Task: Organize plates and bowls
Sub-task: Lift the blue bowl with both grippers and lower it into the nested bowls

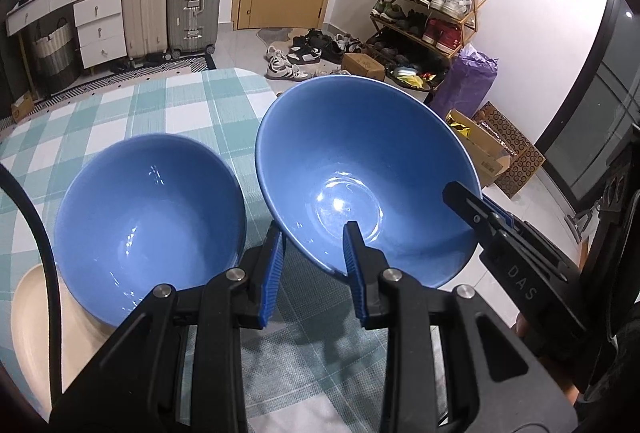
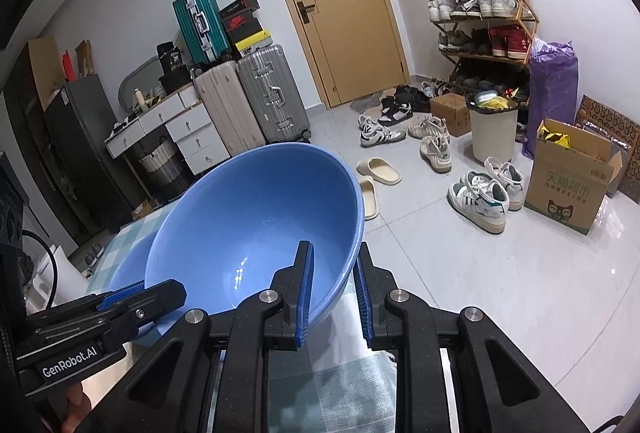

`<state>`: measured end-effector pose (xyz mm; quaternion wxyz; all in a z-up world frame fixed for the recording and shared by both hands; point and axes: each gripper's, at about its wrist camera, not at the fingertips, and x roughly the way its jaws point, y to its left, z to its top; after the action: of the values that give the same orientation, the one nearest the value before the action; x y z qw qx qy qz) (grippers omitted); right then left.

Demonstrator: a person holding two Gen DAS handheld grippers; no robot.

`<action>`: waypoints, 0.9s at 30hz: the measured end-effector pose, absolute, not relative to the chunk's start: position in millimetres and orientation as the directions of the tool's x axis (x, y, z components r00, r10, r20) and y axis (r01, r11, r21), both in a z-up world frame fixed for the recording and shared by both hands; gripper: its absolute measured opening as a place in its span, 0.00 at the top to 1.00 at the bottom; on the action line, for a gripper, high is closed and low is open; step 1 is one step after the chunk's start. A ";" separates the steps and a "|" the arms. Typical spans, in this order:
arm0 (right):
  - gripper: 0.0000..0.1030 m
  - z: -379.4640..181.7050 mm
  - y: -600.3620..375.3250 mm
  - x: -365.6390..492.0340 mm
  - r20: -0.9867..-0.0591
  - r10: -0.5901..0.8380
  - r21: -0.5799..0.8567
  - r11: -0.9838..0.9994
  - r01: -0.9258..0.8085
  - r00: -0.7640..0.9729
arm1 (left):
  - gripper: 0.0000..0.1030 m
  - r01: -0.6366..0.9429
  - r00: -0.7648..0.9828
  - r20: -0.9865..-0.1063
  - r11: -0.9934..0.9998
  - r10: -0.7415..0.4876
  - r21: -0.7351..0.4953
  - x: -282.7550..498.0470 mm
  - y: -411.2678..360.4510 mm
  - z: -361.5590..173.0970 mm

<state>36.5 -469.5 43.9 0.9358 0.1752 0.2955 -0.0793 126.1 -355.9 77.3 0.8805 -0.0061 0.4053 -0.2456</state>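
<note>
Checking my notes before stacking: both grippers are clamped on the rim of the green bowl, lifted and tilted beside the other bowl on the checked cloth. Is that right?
Not quite: the lifted bowl is blue, not green, as the left wrist view shows. The left gripper and right gripper do clamp its rim, beside the other bowl on the checked cloth.

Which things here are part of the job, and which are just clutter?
Job: large blue bowl, gripped at its rim by the left gripper and the right gripper; second blue bowl; cream plate.

Clutter: suitcases, shoe rack, cardboard box, bin.
</note>
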 end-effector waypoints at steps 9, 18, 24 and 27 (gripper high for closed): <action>0.80 63.6 -462.8 25.5 -0.548 -0.049 0.280 0.930 0.238 0.835 | 0.74 0.445 0.576 -0.685 0.874 -0.446 -0.195 110.7 -350.6 104.6; 0.80 81.5 -446.7 19.3 -0.519 -0.043 0.270 0.939 0.212 0.854 | 0.74 0.443 0.594 -0.669 0.876 -0.447 -0.193 98.1 -337.1 125.8; 0.80 89.0 -437.4 18.3 -0.508 -0.029 0.273 0.943 0.192 0.861 | 0.74 0.438 0.610 -0.655 0.879 -0.446 -0.191 85.6 -326.0 138.1; 0.80 91.9 -430.6 18.3 -0.502 -0.018 0.271 0.946 0.177 0.865 | 0.74 0.431 0.622 -0.651 0.884 -0.435 -0.179 81.3 -317.7 142.3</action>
<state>18.3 -430.6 91.9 0.9530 0.1556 0.2549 -0.0510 81.3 -317.7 142.3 0.9004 -0.0027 0.3624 -0.2405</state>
